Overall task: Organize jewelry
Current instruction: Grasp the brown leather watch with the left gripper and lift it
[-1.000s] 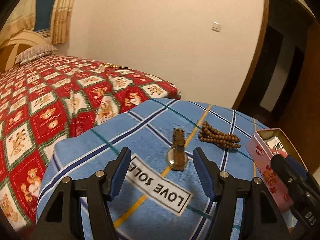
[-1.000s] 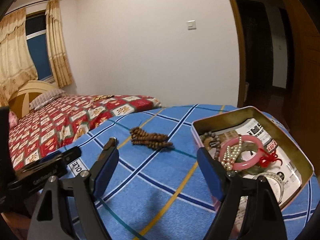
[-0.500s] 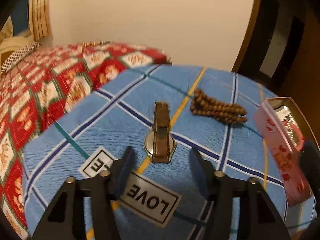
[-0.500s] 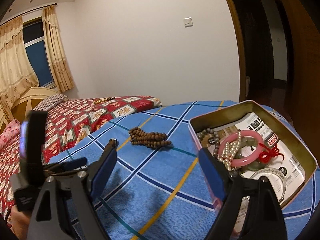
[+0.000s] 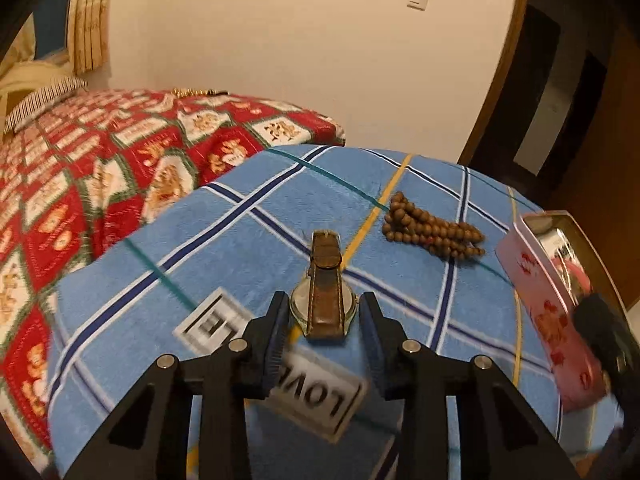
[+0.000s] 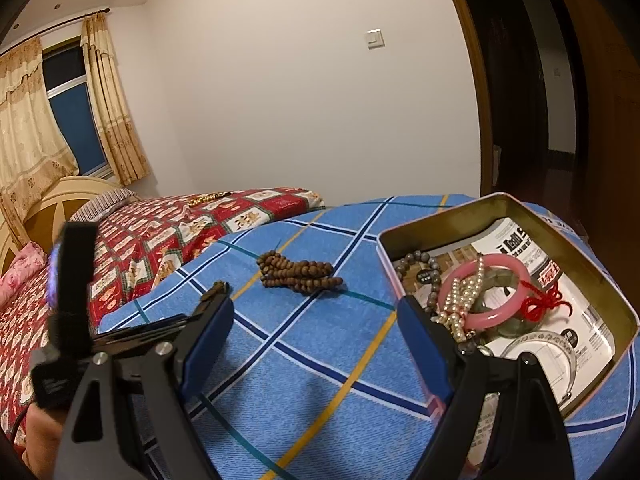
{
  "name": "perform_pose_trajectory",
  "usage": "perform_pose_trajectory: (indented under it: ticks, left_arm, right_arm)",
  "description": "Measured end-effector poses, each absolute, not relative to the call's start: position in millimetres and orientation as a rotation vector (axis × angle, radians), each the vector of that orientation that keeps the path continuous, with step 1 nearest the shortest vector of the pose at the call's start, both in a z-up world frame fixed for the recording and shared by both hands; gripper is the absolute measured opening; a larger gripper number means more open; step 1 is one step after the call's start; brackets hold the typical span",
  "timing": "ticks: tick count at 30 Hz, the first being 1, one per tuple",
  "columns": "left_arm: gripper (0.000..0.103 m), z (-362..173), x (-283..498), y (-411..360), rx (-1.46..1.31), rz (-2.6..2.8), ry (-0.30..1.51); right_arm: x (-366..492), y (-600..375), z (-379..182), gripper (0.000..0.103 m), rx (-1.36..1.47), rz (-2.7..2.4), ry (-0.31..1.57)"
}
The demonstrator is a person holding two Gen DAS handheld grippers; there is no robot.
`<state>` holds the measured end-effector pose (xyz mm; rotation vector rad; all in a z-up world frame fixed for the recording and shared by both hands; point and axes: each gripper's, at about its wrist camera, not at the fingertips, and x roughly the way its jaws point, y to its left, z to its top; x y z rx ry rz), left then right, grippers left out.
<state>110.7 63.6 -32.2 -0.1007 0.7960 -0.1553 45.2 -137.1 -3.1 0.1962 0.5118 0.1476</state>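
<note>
A wristwatch (image 5: 325, 300) with a brown leather strap lies on the blue plaid cloth (image 5: 256, 240). My left gripper (image 5: 323, 330) is open, its two pads on either side of the watch's near end, apart from it. A brown wooden bead string (image 5: 432, 234) lies beyond, also in the right wrist view (image 6: 300, 274). A pink tin (image 6: 608, 292) holds a pink bangle (image 6: 486, 296), a pearl strand and grey beads. My right gripper (image 6: 316, 340) is open and empty, its right finger at the tin's near corner.
A bed with a red patterned quilt (image 5: 100, 168) lies to the left, with a small gold chain (image 5: 192, 92) on it. A doorway (image 6: 520, 120) opens at the right. The left gripper's body shows in the right wrist view (image 6: 68, 320).
My left gripper moved forward and down so the watch now sits between its pads, and the jaws have narrowed. The right gripper stayed nearly still.
</note>
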Motion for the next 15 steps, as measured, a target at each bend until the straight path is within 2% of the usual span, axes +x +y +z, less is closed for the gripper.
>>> perform_pose_trajectory:
  ticks: [9,15]
  left_arm:
    - [0.036,-4.3,53.8,69.1,-0.007,-0.189,0.783]
    - [0.035,14.8,44.2,83.6,-0.019,-0.189,0.823]
  right_arm:
    - [42.9,-136.5,-2.2,0.086,0.195,0.153,0.502]
    - [41.8,-137.5,-1.8,0.086,0.201,0.151,0.504]
